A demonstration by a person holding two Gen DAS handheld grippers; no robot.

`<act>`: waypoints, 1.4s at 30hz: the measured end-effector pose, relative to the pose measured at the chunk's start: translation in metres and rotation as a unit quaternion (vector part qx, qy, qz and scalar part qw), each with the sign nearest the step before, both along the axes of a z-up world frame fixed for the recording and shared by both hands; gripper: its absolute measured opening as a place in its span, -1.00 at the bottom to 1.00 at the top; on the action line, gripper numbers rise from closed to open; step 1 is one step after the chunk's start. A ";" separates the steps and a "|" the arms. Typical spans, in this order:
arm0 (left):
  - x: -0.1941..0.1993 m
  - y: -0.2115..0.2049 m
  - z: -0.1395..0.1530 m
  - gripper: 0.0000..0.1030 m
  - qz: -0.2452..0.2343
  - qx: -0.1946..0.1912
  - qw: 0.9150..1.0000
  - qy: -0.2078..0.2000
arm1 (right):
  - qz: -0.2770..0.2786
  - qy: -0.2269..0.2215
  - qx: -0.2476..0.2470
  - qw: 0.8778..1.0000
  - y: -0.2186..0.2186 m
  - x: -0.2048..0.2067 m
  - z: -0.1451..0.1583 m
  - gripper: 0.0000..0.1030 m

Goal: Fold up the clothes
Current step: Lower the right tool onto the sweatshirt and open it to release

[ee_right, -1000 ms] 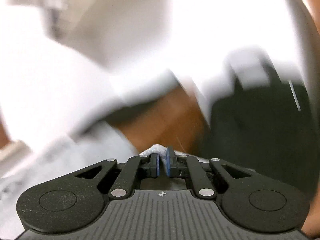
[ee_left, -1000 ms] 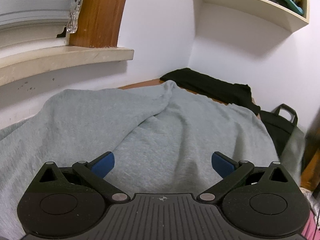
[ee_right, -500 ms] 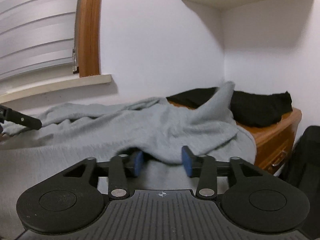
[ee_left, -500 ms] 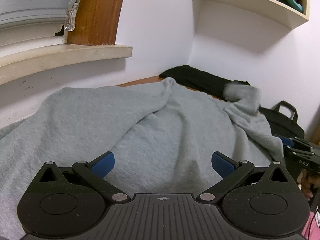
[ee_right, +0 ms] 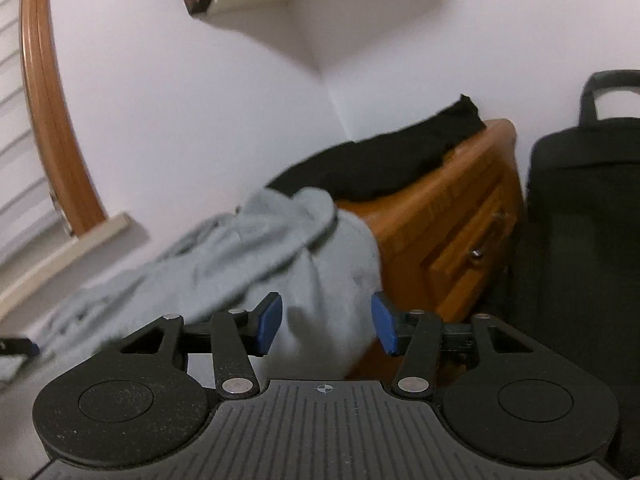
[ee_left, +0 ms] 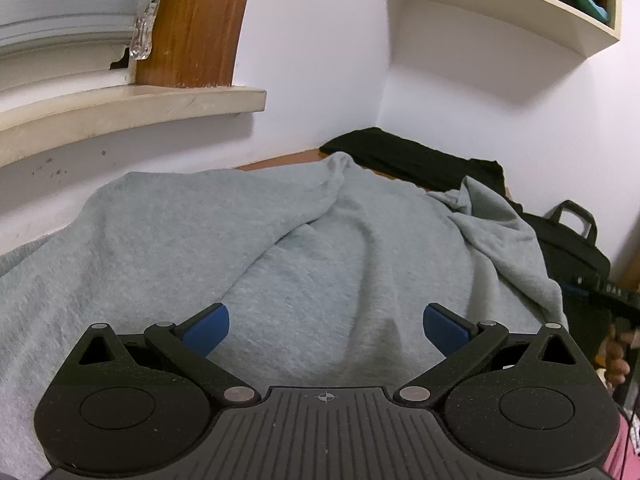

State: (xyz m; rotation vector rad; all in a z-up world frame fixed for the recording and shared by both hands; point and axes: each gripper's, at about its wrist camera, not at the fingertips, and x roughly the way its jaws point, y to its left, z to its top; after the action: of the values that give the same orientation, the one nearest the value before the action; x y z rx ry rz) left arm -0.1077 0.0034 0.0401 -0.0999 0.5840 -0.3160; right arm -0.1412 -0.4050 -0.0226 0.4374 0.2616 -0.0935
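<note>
Spread wide and rumpled across the wooden surface (ee_left: pixel 276 159), grey sweatshirt (ee_left: pixel 248 256), one long fold running from 7 toward 1 o'clock, right end bunched and draped over the cabinet (ee_right: pixel 448 216) edge. Left gripper (ee_left: pixel 326 322) hovering low above the cloth, blue pads (ee_left: pixel 206 326) far apart, nothing between them. Right gripper (ee_right: pixel 326 322) jaws apart too, facing the hanging hem, gripping nothing. Black garment (ee_left: pixel 408 158) touching the grey at 1 o'clock. Wall and window sill (ee_left: pixel 120 108) close at 11; black bag (ee_right: pixel 580 240) crowding 3 o'clock, just beside the cabinet.
</note>
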 end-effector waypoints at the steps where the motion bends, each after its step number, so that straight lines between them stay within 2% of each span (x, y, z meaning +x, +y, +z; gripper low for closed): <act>1: 0.000 0.000 0.000 1.00 0.000 0.000 1.000 0.001 | 0.004 -0.006 -0.002 1.000 0.000 0.006 0.006 -0.08; 9: 0.001 0.000 -0.001 1.00 0.005 -0.001 1.000 0.005 | 0.023 -0.015 0.011 1.000 -0.021 0.079 0.041 -0.26; 14: 0.001 0.000 -0.001 1.00 0.008 0.001 1.000 0.007 | 0.030 0.028 0.015 0.999 -0.043 0.128 0.043 -0.29; 17: 0.001 -0.001 -0.001 1.00 0.009 0.002 1.000 0.008 | 0.057 0.054 0.029 0.996 -0.050 0.146 0.037 -0.28; 23: 0.001 -0.002 -0.001 1.00 0.013 0.008 1.000 0.011 | 0.080 0.048 0.031 0.995 -0.044 0.153 0.031 -0.28; 25: 0.000 -0.004 -0.001 1.00 0.013 0.014 1.000 0.009 | 0.079 0.051 0.027 0.995 -0.043 0.156 0.032 -0.45; 26: 0.000 -0.005 -0.001 1.00 0.012 0.015 1.000 0.010 | 0.080 0.051 0.025 0.995 -0.043 0.157 0.033 -0.68; 27: 0.000 -0.005 -0.001 1.00 0.012 0.016 1.000 0.011 | 0.081 0.050 0.024 0.995 -0.043 0.159 0.035 -0.79; 29: 0.002 -0.003 -0.002 1.00 0.014 0.013 1.000 0.015 | 0.083 0.049 0.021 0.995 -0.043 0.161 0.038 -0.86; 35: 0.003 -0.002 -0.002 1.00 0.027 0.015 0.999 0.022 | 0.105 -0.012 0.020 0.994 -0.027 0.152 0.067 -0.88; 40: -0.001 -0.006 0.000 1.00 0.034 0.034 0.999 0.011 | 0.195 -0.001 -0.013 0.981 0.038 0.146 0.069 -0.88; 42: -0.006 -0.010 0.007 0.99 0.044 0.058 0.997 -0.007 | 0.233 0.006 -0.027 0.972 0.065 0.143 0.070 -0.88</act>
State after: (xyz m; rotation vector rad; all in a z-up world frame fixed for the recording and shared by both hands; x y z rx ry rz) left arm -0.1132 -0.0064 0.0467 -0.0119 0.5810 -0.1973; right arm 0.0022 -0.3401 0.0470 0.3126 0.3662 0.3562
